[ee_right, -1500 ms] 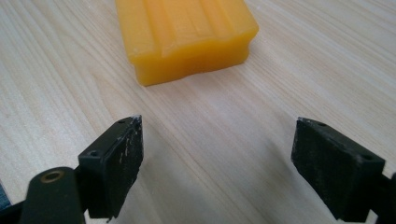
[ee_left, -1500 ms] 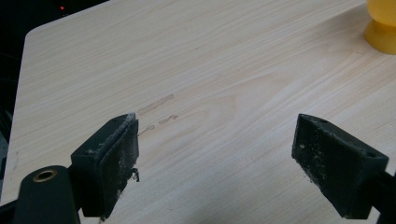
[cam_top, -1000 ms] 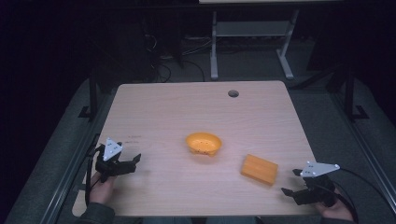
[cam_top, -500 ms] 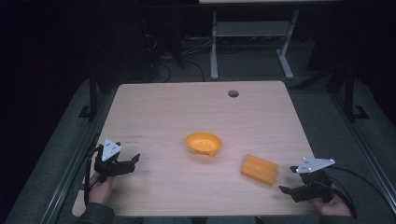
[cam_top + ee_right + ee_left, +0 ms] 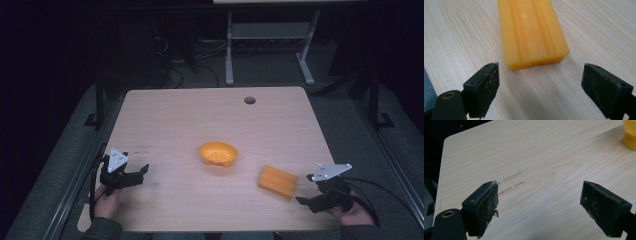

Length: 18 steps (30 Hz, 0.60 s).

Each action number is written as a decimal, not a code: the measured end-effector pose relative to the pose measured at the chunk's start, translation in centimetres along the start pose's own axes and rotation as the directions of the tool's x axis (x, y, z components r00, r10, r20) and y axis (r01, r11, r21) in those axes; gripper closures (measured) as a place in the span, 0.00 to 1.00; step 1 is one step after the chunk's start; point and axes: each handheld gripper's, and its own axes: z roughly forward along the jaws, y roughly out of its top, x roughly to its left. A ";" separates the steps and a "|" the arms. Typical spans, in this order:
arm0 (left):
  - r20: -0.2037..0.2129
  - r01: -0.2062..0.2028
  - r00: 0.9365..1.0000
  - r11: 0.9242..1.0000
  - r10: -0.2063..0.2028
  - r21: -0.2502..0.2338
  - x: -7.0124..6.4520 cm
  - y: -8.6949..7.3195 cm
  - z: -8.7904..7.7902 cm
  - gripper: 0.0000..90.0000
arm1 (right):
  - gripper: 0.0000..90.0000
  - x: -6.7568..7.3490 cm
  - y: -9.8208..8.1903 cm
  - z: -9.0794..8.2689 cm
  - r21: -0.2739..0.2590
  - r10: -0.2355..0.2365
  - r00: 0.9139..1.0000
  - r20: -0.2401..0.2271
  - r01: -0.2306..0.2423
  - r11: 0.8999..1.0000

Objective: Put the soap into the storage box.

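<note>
Orange block [image 5: 277, 181] lies flat on the pale wooden table [image 5: 210, 120], just right of and nearer the person than the orange bowl [image 5: 218, 153], which sits near the table's middle. In the right gripper view the block's far end is cut off at the top edge; its ridged long axis runs away from the right gripper [image 5: 540, 87], whose fingers [image 5: 485, 82] stand wide apart just short of its near end, touching nothing. Well left of the bowl, the left gripper [image 5: 540, 205] hovers over bare wood with fingers [image 5: 485, 202] spread, and the bowl is clipped at that view's upper right corner. A dark round hole [image 5: 249, 100] marks the table beyond the bowl.
</note>
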 end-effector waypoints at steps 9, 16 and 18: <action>0.000 0.000 1.000 1.000 0.000 -0.004 0.1 0.0 -0.1 0.16 | 0.16 0.0 1.9 0.2 0.019 -0.043 0.999 -0.014 0.043 0.999; -0.002 0.005 1.000 1.000 -0.005 -0.007 0.2 0.0 -0.1 0.16 | 0.16 0.0 3.1 0.6 0.040 -0.065 0.997 -0.030 0.066 0.997; -0.001 0.005 1.000 1.000 -0.005 -0.007 0.2 0.0 -0.1 0.16 | 0.16 0.1 3.4 0.8 0.045 -0.074 0.997 -0.035 0.075 0.996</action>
